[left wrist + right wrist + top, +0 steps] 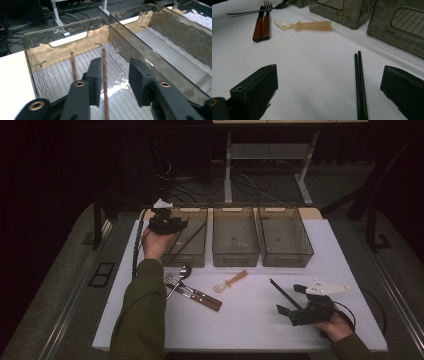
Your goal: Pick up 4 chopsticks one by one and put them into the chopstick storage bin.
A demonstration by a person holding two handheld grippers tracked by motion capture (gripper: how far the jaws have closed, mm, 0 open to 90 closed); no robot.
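Two brown chopsticks [104, 75] lie in the leftmost clear bin [67, 27], also seen as brown chopsticks [190, 240] in that bin [192, 260]. My left gripper [115, 75] hovers over this bin with its jaws apart; one stick runs just beside the left pad, untouched. From above, the left gripper [180, 223] is over the bin's near-left part. A pair of black chopsticks [360, 85] rests on the white table between the wide-open jaws of my right gripper [329, 85]. In the high view the right gripper [290, 298] sits at the front right by the black chopsticks [282, 292].
A middle bin [235, 259] and a right bin [285, 257] stand in the row at the back. Near the table's centre lie a translucent plastic spoon [231, 281], a wooden-handled fork and knife [197, 296] and a metal spoon [182, 272]. The plastic spoon [312, 25] is far ahead of the right gripper.
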